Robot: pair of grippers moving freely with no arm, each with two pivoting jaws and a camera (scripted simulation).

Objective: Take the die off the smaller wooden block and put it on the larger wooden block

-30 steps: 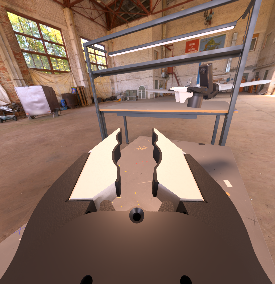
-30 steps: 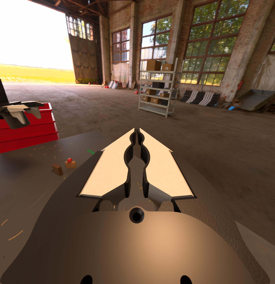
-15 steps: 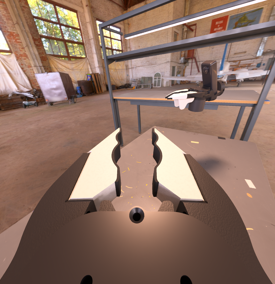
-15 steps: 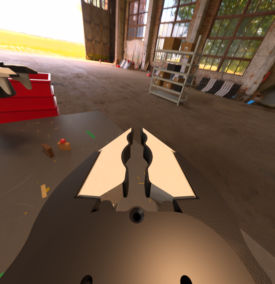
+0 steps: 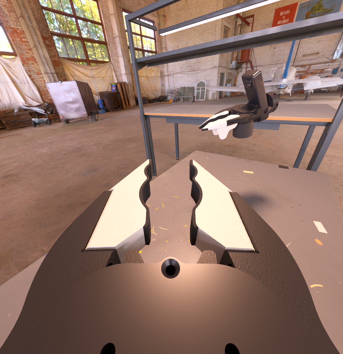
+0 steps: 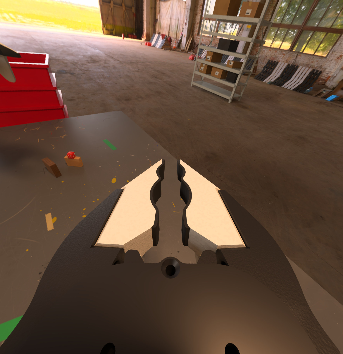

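In the right wrist view a small red die sits on a light wooden block on the dark table. A darker wooden block lies tilted just left of it, without touching. My right gripper is open with a narrow gap and empty. It hovers above the table, well to the right of the blocks and nearer than them. My left gripper is open wide and empty over the table. No block shows in the left wrist view. The right gripper shows there, hovering farther off.
A red cabinet stands behind the table's far left. The left gripper's fingertip shows at the upper left in the right wrist view. The table's right edge runs close to my right gripper. A metal-framed workbench stands beyond the table.
My right gripper's jaws have opened from nearly shut to a narrow gap, and it has tilted down and come nearer the blocks. The left gripper has shifted and stays open.
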